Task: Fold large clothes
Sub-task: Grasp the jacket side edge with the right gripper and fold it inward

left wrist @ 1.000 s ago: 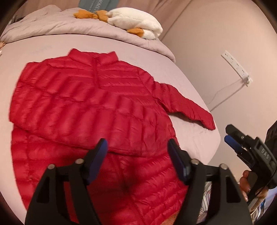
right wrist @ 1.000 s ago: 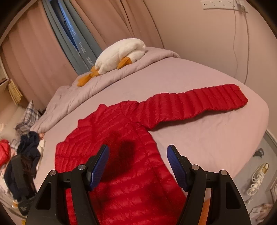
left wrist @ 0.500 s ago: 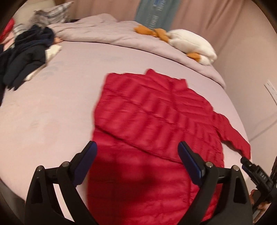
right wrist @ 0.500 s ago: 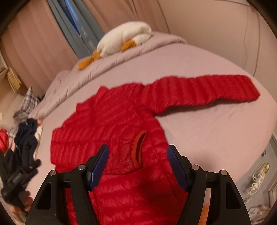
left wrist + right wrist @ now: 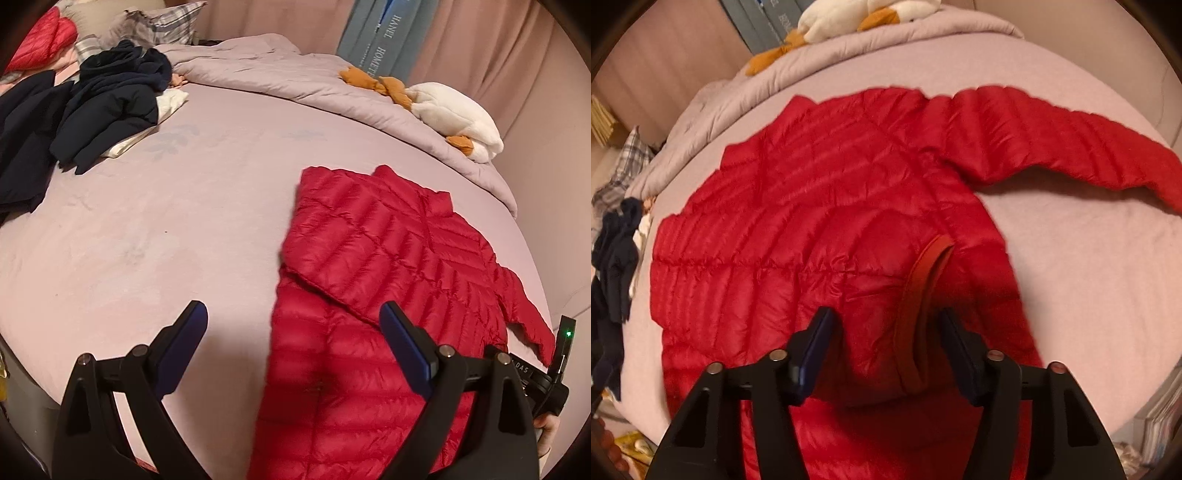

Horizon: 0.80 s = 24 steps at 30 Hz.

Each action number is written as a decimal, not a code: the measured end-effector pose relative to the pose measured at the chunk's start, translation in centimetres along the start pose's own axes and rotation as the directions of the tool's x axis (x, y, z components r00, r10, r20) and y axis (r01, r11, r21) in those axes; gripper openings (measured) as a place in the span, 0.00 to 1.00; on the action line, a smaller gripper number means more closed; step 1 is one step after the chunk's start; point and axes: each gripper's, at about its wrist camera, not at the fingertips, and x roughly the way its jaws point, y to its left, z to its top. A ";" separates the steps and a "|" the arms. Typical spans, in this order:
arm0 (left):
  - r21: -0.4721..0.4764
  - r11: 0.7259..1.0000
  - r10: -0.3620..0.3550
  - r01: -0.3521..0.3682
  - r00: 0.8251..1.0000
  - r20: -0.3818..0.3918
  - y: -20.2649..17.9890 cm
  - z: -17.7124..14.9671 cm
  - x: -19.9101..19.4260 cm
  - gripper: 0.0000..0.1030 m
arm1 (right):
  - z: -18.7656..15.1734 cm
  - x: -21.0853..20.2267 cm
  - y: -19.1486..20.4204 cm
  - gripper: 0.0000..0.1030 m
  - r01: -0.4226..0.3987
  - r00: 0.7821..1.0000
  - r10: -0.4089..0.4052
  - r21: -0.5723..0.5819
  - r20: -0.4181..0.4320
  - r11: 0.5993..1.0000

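Note:
A red quilted down jacket (image 5: 373, 280) lies on the pale lilac bed sheet (image 5: 166, 229), its left sleeve folded across the body. In the right wrist view the jacket (image 5: 798, 221) fills the middle; the other sleeve (image 5: 1071, 144) stretches out to the right, and the folded sleeve's orange-lined cuff (image 5: 919, 306) lies between my fingers. My left gripper (image 5: 293, 350) is open and empty above the jacket's left edge. My right gripper (image 5: 886, 350) is open, low over the cuff, not closed on it. The right gripper's body (image 5: 550, 376) shows at the left view's right edge.
A pile of dark navy clothes (image 5: 92, 99) lies at the far left of the bed. A rumpled duvet (image 5: 295, 77) and a white plush goose (image 5: 454, 118) lie at the head. Plaid pillow (image 5: 170, 22) and red item (image 5: 40, 37) far left. Bed edge near.
My left gripper has swung left and pulled back, so the dark clothes pile came into view. My right gripper has dropped closer over the folded sleeve's cuff. Both stay open.

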 end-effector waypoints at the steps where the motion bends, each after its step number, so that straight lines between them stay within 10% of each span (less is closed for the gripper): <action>1: -0.006 1.000 0.001 -0.001 1.000 0.001 0.2 0.0 0.0 0.92 | 0.0 0.1 0.2 0.37 -0.006 1.000 0.006 -0.010 -0.002 1.000; 6: -0.039 0.999 0.000 0.000 1.000 0.001 1.4 0.2 0.2 0.92 | 0.9 -2.0 1.8 0.15 -0.016 0.999 0.021 -0.092 0.050 0.996; 24: -0.033 0.994 -0.108 0.107 0.993 -0.042 0.3 3.4 4.8 0.74 | 8.9 -15.0 14.1 0.12 0.093 0.897 0.105 -0.417 0.429 0.904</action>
